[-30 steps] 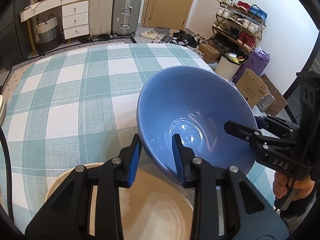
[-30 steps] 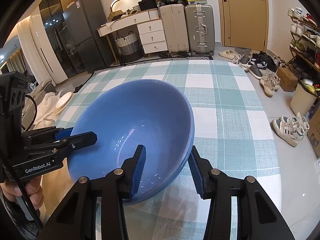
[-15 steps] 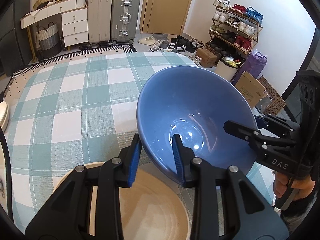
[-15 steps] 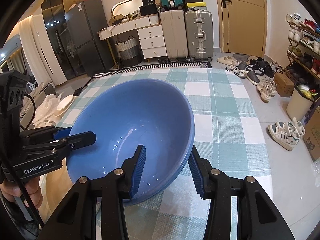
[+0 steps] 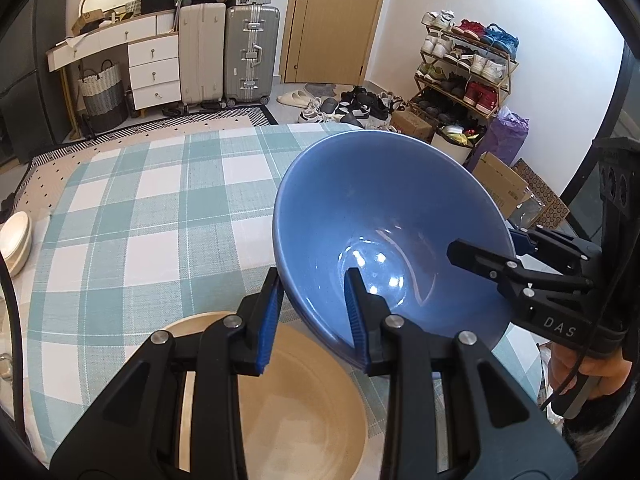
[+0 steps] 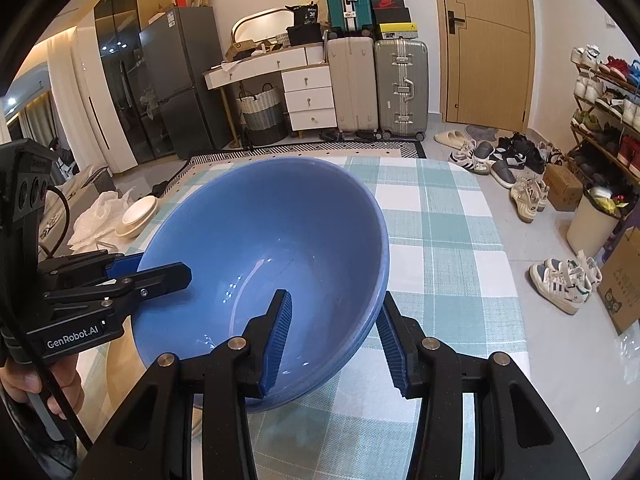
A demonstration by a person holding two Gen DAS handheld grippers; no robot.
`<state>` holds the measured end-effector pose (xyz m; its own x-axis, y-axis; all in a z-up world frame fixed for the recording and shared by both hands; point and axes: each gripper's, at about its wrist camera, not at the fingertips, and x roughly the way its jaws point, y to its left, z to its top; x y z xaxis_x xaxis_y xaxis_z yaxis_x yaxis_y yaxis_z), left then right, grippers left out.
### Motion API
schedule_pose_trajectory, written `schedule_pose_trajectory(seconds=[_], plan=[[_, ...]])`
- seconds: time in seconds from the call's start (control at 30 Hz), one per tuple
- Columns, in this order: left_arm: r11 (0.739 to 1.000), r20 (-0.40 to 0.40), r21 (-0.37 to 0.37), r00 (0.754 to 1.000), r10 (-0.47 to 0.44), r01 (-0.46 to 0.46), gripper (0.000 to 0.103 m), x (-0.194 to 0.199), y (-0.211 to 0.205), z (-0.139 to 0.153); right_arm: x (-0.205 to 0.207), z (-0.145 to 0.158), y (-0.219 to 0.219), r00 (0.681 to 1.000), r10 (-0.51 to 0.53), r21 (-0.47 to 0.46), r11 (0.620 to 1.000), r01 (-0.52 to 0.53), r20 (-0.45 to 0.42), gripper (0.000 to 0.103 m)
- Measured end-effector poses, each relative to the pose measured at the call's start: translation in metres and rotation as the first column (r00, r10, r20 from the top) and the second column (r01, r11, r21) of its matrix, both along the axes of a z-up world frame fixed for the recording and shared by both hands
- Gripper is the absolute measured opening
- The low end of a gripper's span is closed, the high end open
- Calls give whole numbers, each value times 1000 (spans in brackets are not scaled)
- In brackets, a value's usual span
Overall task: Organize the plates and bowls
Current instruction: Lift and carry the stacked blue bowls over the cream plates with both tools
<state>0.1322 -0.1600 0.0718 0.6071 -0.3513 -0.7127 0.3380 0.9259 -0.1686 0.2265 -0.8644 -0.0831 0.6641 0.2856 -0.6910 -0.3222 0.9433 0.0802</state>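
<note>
Blue glazed ceramic is what both grippers have hold of: a wide, deep blue bowl [image 5: 384,216], carried between them above the green-and-white checked tablecloth [image 5: 132,216]. The left gripper [image 5: 314,316] has its jaws clamped on the near rim, one pad inside the bowl and one against the outer wall. The right gripper [image 6: 334,338] pinches the opposite rim the same way, one pad inside and one outside. The bowl hangs clear of the table, tilted so that its mouth faces partly toward the left camera. Just below and beside it sits a beige plate [image 5: 288,400] at the near edge of the table.

To do this carry well, I would say the two hands need to travel together and keep the same spacing, since any pull apart would drag a rim out of its pads. Levelling the bowl before it goes down, and lowering it gently, should spare the glaze.

The bowl looks smooth and shiny, with light spots on its bottom. In the right view a second rim line shows under the first, so it may be two nested bowls. A small stack of white dishes [image 6: 138,214] sits off to the far left.
</note>
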Motion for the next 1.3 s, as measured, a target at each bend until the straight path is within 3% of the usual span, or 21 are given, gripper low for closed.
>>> schedule_pose_trajectory(seconds=[0.7,1.3], plan=[[997,53,17,996,74,-75,28,-75,54,44,-44,26,51,996,78,-1,997,-78,34,45],[984,34,35,984,174,-175,28,-110,123,28,-56,8,114,985,173,1,985,-173,4,45]])
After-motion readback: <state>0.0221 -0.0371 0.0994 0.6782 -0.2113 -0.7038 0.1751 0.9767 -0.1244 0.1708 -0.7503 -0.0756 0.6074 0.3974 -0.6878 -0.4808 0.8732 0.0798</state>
